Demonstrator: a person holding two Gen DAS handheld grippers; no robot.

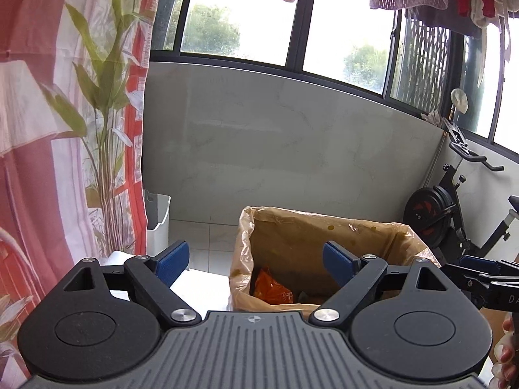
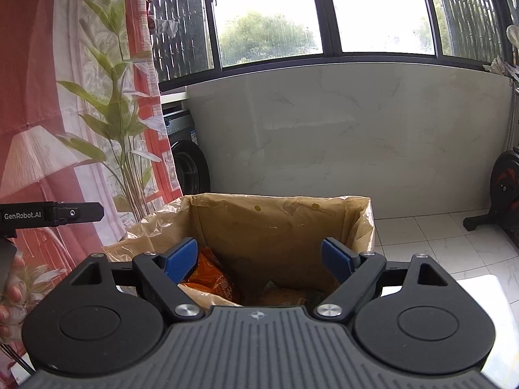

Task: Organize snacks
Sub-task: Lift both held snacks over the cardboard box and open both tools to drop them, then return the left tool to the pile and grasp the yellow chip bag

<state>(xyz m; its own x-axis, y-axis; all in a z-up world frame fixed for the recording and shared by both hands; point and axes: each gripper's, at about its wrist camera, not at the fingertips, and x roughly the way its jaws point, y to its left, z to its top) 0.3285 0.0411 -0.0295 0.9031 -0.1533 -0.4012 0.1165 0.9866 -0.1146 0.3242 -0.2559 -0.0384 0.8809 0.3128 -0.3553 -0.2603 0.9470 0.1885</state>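
A cardboard box lined with a thin brown plastic bag [image 1: 324,227] [image 2: 275,223] stands open just ahead of both grippers. An orange snack packet [image 1: 272,290] [image 2: 212,278] lies at its bottom with other wrappers, which are dark and hard to make out. My left gripper [image 1: 256,264] is open over the box's near left rim, with nothing between its blue pads [image 1: 172,264]. My right gripper [image 2: 259,262] is open above the box's inside, also with nothing in it. Each gripper shows at the edge of the other's view, the right gripper [image 1: 480,275] and the left gripper [image 2: 52,214].
The box rests on a white surface [image 1: 198,280] [image 2: 486,301]. A red patterned curtain [image 1: 65,129] hangs close on the left beside a white bin [image 1: 157,220]. A washing machine [image 2: 188,165] stands behind it and an exercise bike [image 1: 454,214] at the right. A person's fingers [image 2: 9,295] hold the left gripper.
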